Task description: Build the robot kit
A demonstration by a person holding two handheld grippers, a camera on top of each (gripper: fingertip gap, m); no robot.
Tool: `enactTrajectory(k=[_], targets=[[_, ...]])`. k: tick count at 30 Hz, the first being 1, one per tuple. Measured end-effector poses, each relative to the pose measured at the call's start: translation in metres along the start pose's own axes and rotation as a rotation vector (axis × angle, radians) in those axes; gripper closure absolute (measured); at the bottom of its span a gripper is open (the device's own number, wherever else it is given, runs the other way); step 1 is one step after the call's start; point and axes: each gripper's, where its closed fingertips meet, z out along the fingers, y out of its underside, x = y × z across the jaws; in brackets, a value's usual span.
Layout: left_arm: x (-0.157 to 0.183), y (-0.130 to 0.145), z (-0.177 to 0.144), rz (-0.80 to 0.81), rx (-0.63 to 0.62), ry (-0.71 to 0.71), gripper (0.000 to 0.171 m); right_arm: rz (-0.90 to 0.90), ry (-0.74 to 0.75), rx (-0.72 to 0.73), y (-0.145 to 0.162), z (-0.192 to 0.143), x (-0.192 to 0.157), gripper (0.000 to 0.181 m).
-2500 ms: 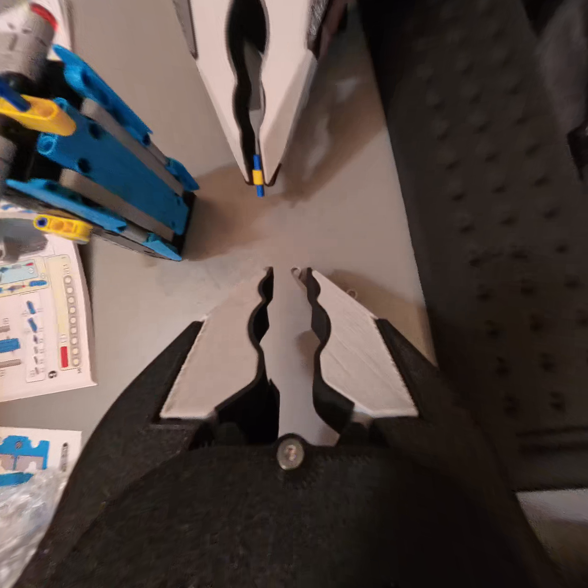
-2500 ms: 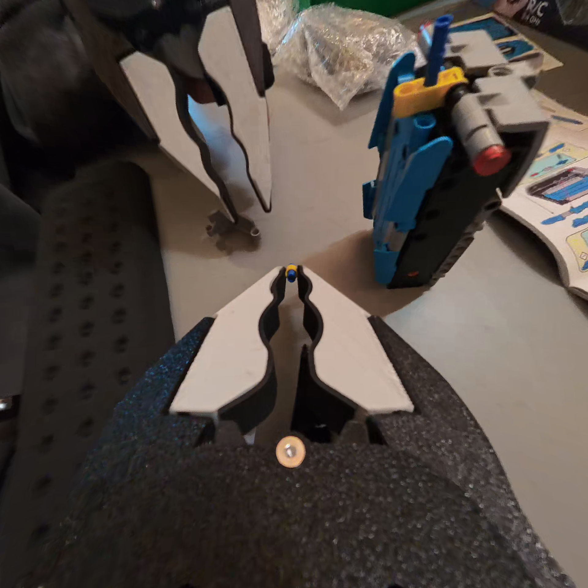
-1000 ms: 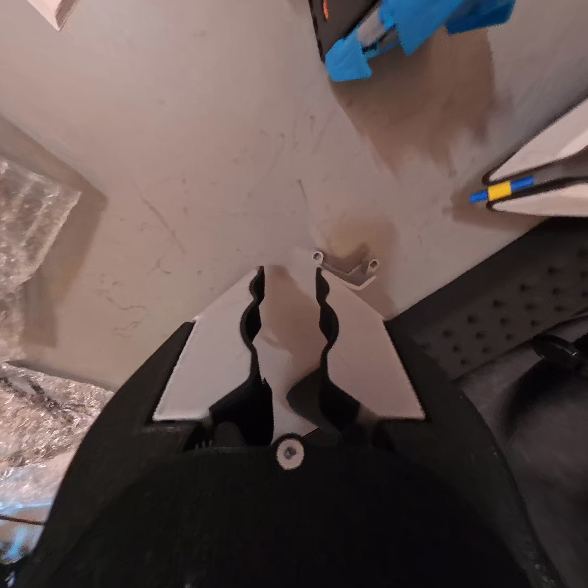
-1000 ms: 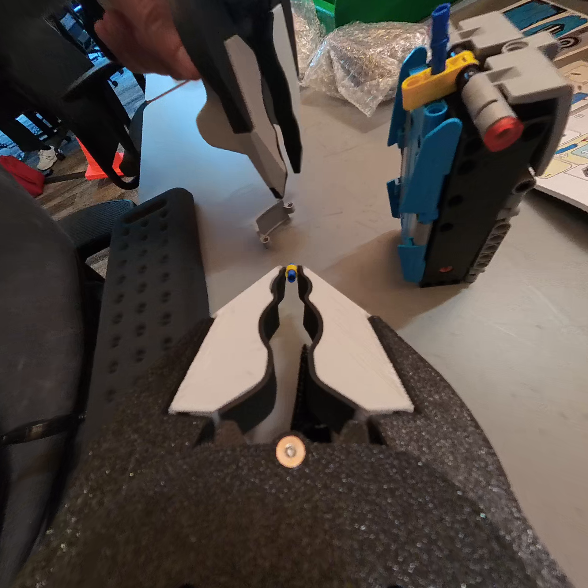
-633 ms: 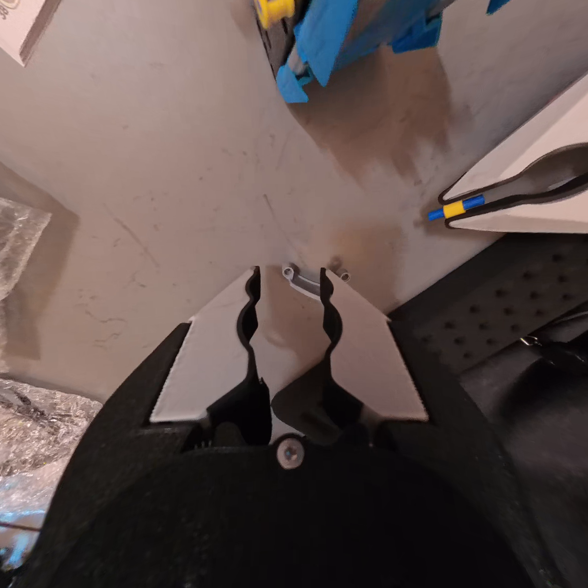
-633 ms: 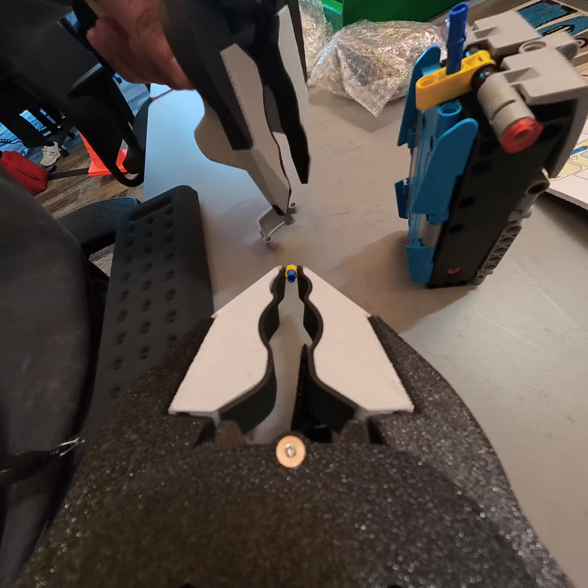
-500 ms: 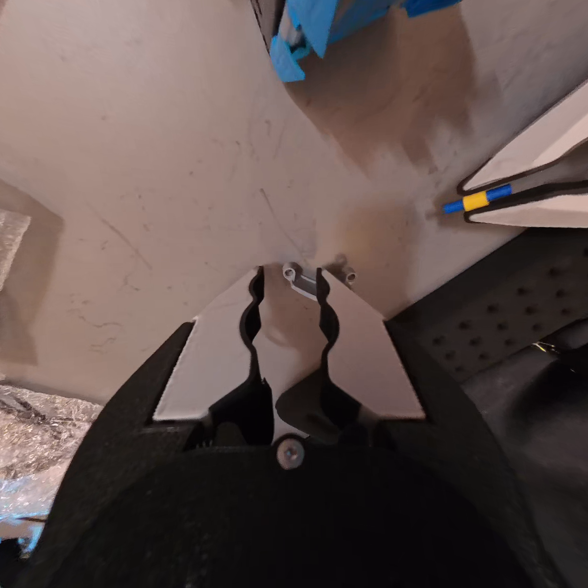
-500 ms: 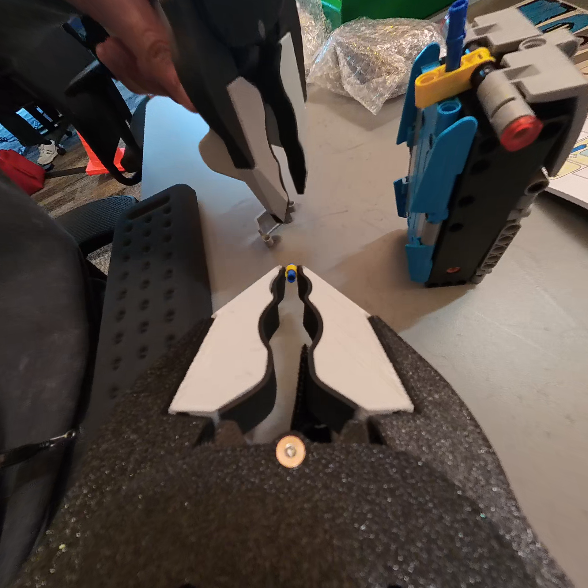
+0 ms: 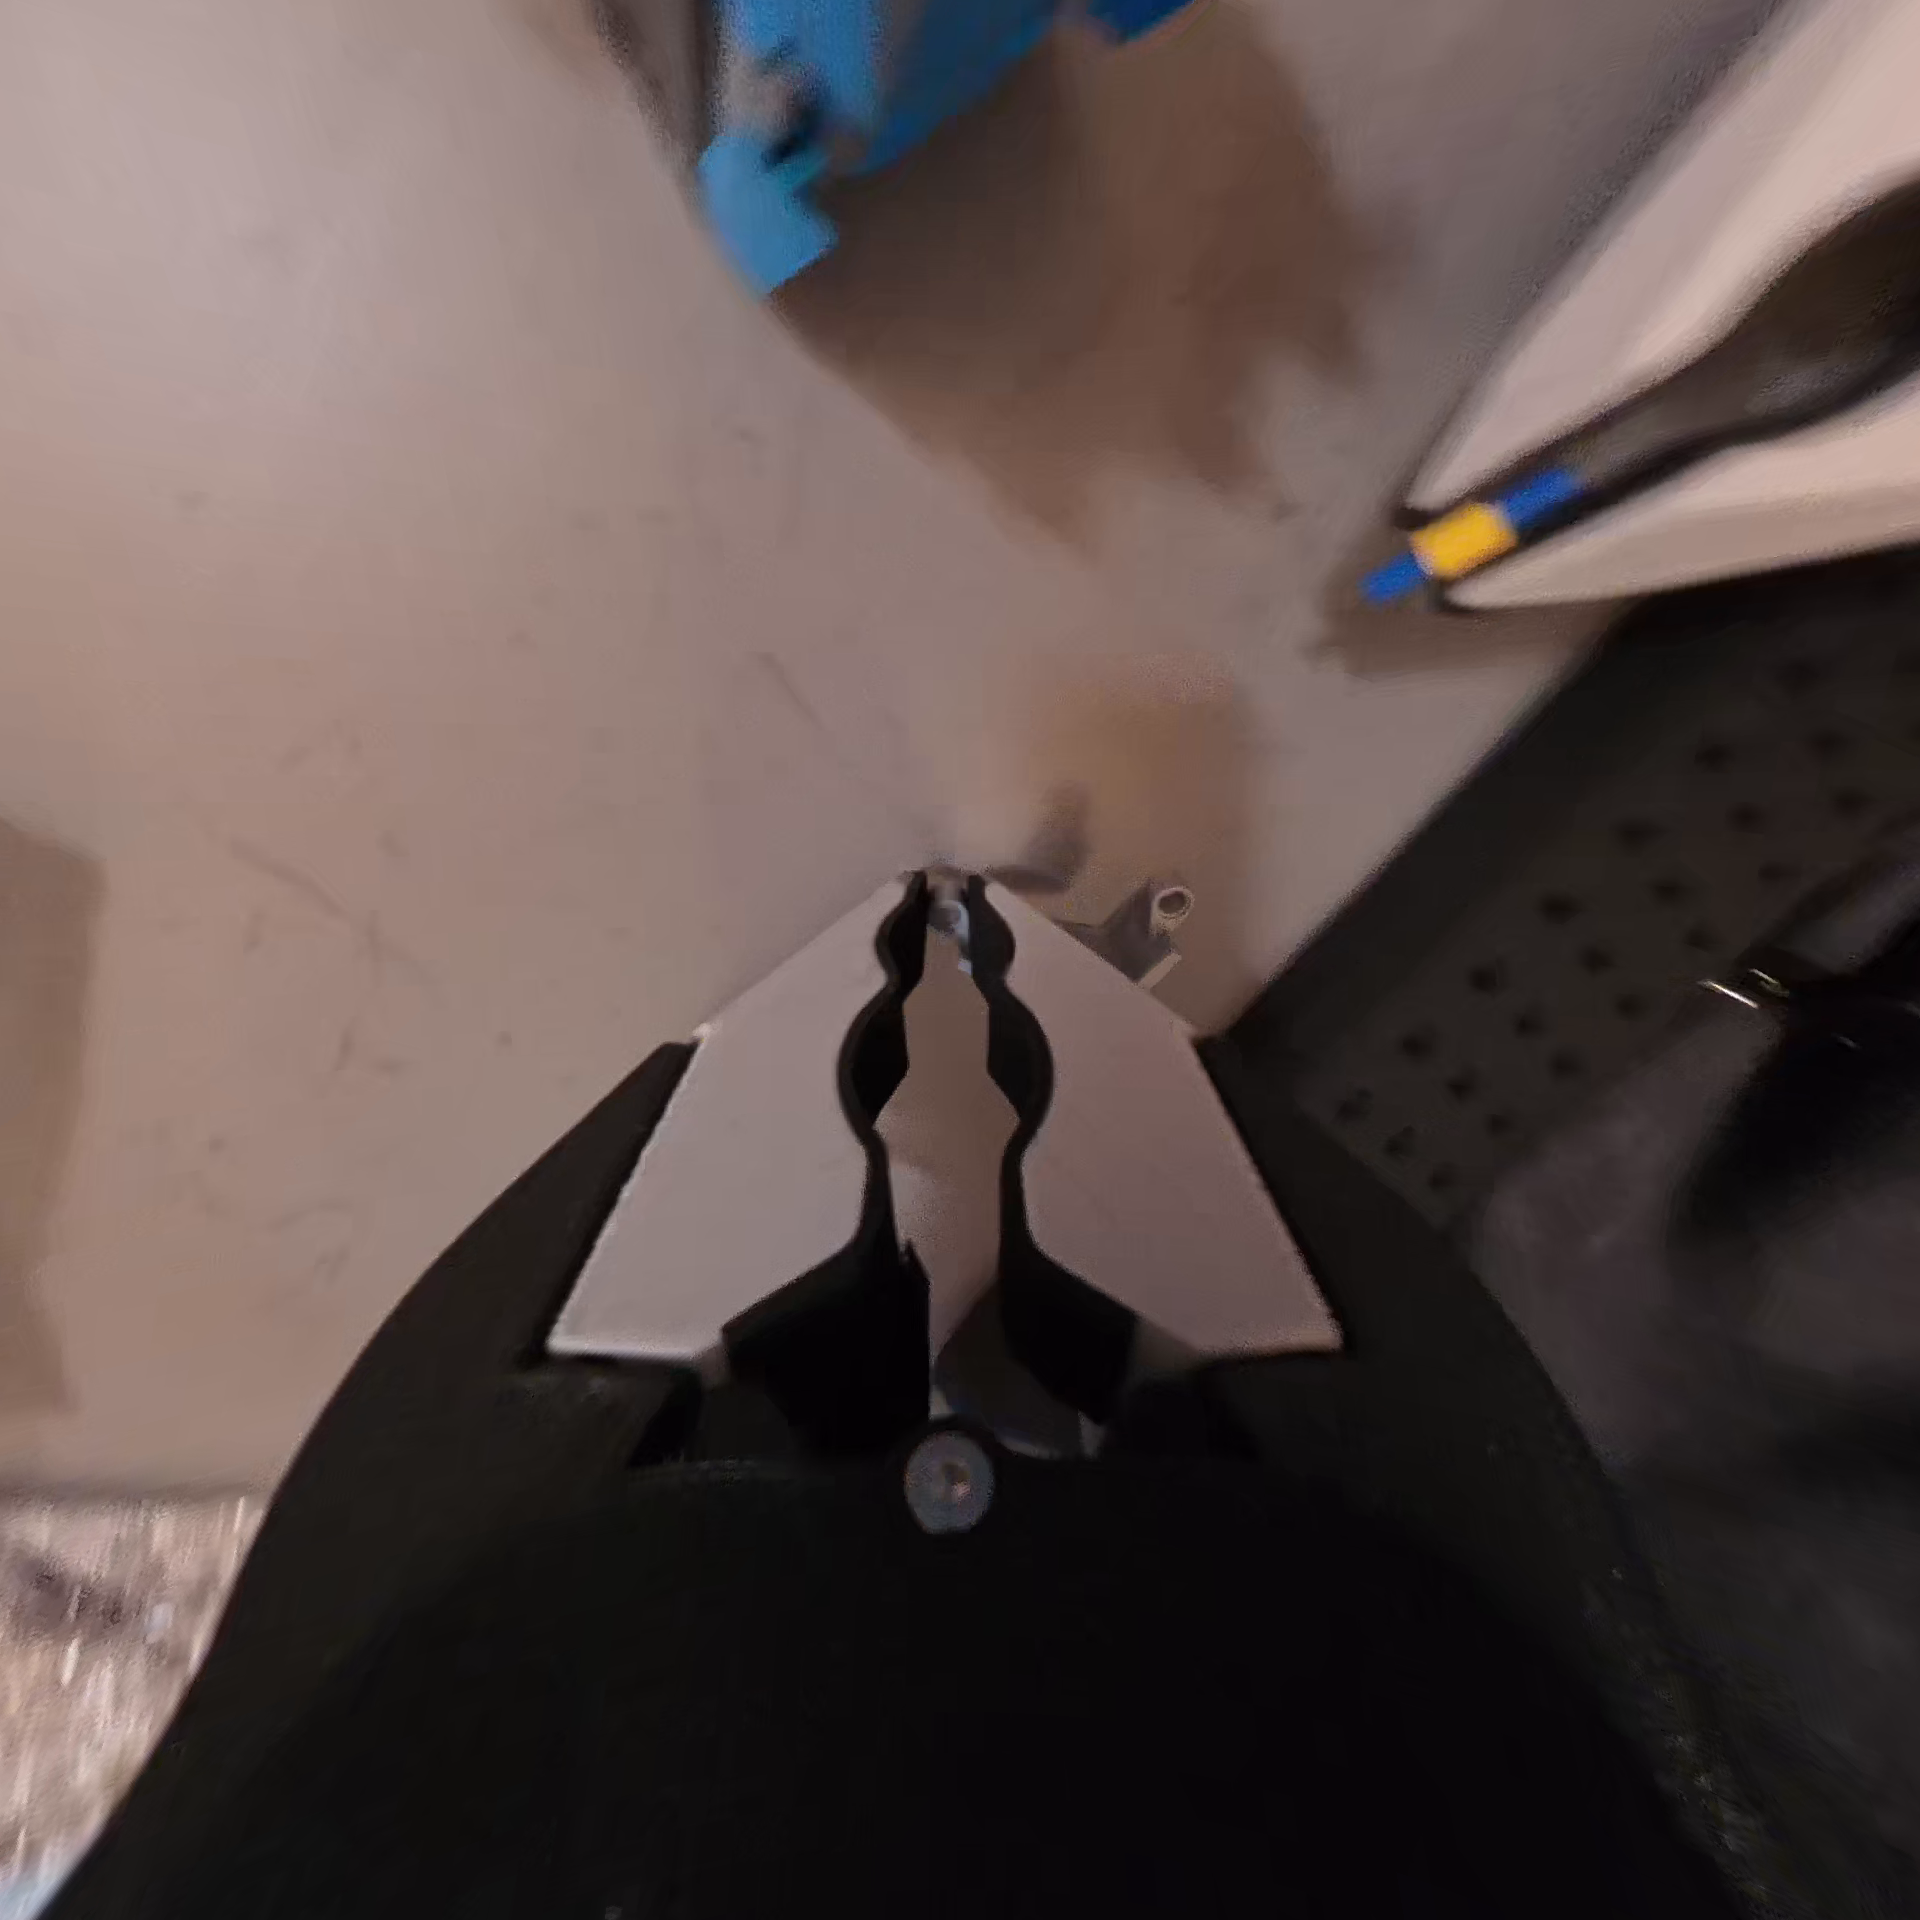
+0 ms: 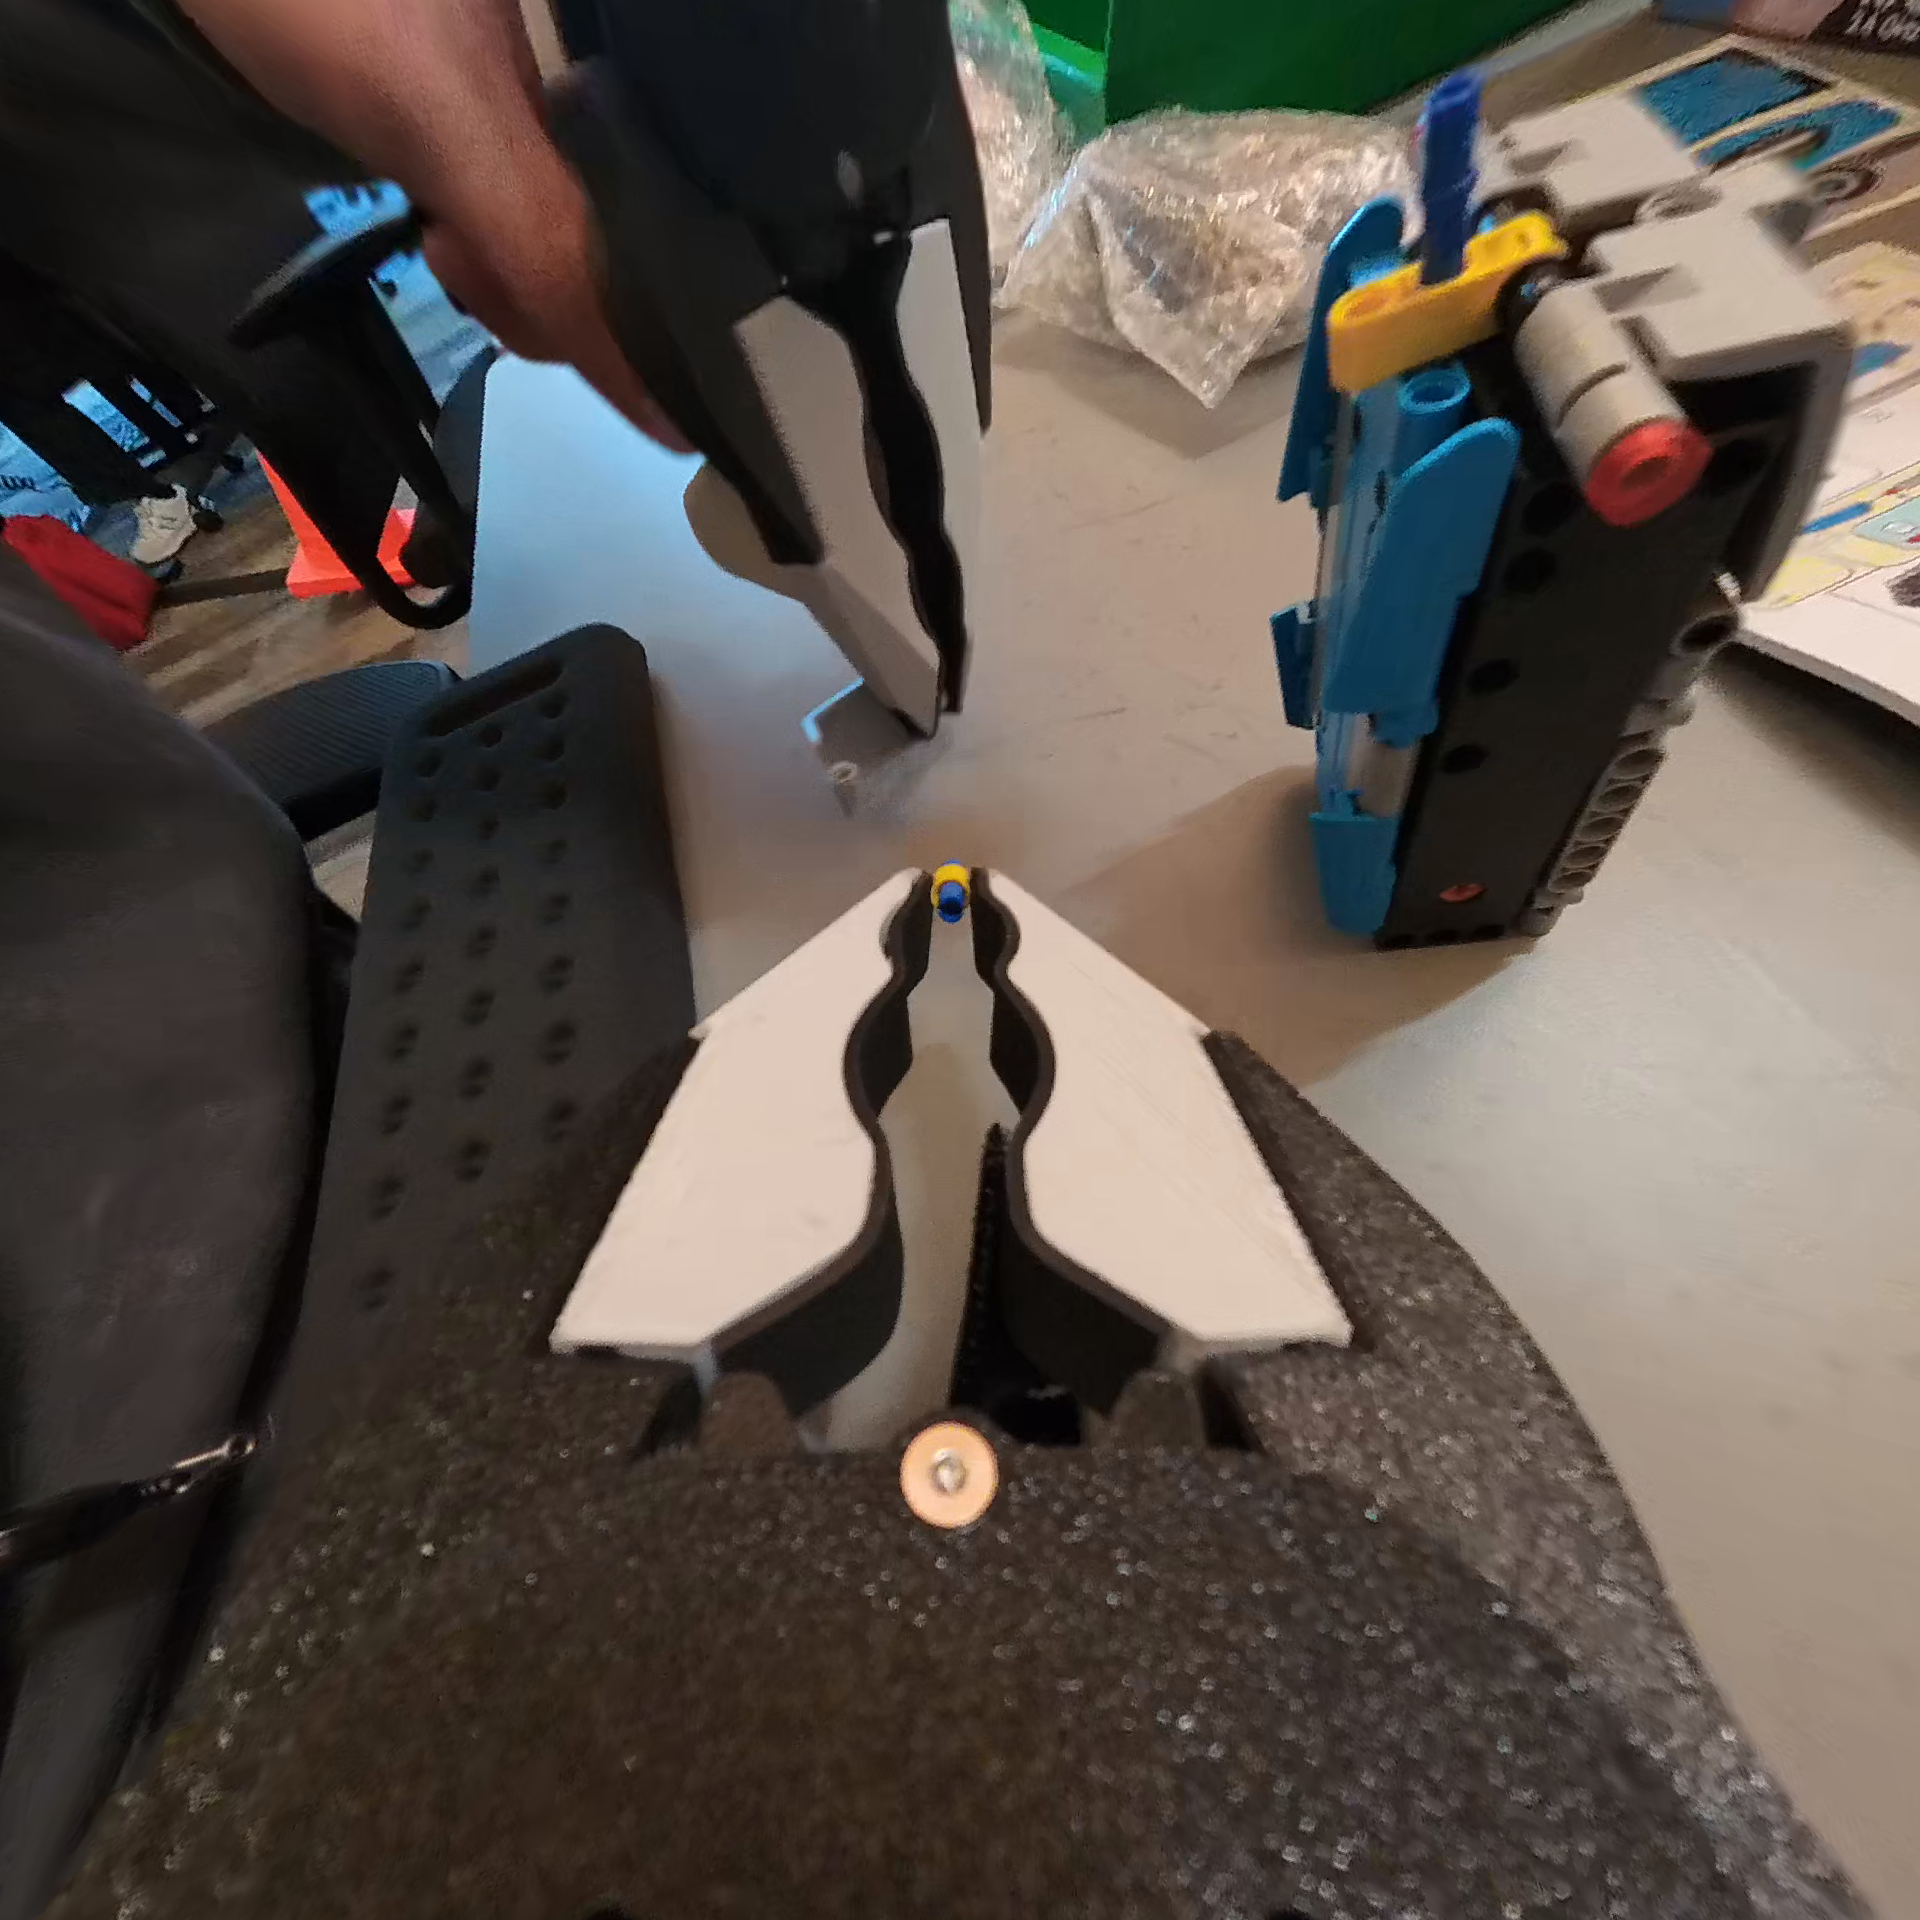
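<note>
My left gripper (image 9: 945,896) points down at the grey table (image 9: 416,623), its jaws closed on one end of a small grey angled building-toy piece (image 9: 1143,925). The rest of the piece sticks out to the right of the tips. In the right wrist view the left gripper (image 10: 930,717) stands tip-down on that piece (image 10: 842,748), with a hand on it. My right gripper (image 10: 948,883) is shut on a small blue-and-yellow pin (image 10: 948,891) and hovers just short of the grey piece. The pin (image 9: 1455,545) also shows in the left wrist view.
A blue, black and grey toy model (image 10: 1507,623) stands upright on the table at the right. Bubble-wrap bags (image 10: 1195,239) and a green box (image 10: 1299,52) lie behind it. An instruction booklet (image 10: 1849,613) lies at the far right. A black perforated chair armrest (image 10: 488,935) borders the table's left edge. Some 9 cm of space lies between my two pairs of fingers.
My left gripper has turned, come down over the grey piece and closed from open onto its end. My right gripper has kept hold of the pin and barely moved.
</note>
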Motion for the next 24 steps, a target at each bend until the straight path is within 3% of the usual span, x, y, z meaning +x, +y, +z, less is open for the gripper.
enactTrajectory(k=[6, 9, 13, 16, 20, 24], targets=[[0.047, -0.048, -0.035, 0.316, 0.492, 0.265, 0.165, 0.11, -0.029, 0.253, -0.034, -0.033, 0.006, 0.174], [0.069, -0.066, -0.057, 0.423, 0.763, 0.361, 0.165, 0.174, -0.135, 0.409, -0.053, -0.055, 0.0, 0.174], [0.084, -0.081, -0.083, 0.498, 1.045, 0.45, 0.165, 0.178, -0.225, 0.478, -0.062, -0.066, -0.01, 0.175], [0.093, -0.082, -0.084, 0.567, 1.102, 0.486, 0.165, 0.16, -0.242, 0.471, -0.063, -0.063, -0.015, 0.175], [0.094, -0.086, -0.073, 0.717, 1.121, 0.3, 0.165, 0.22, -0.242, 0.433, -0.057, -0.055, -0.009, 0.174], [0.077, -0.082, -0.034, 0.735, 0.947, 0.188, 0.165, 0.266, -0.154, 0.417, -0.049, -0.057, 0.013, 0.175]])
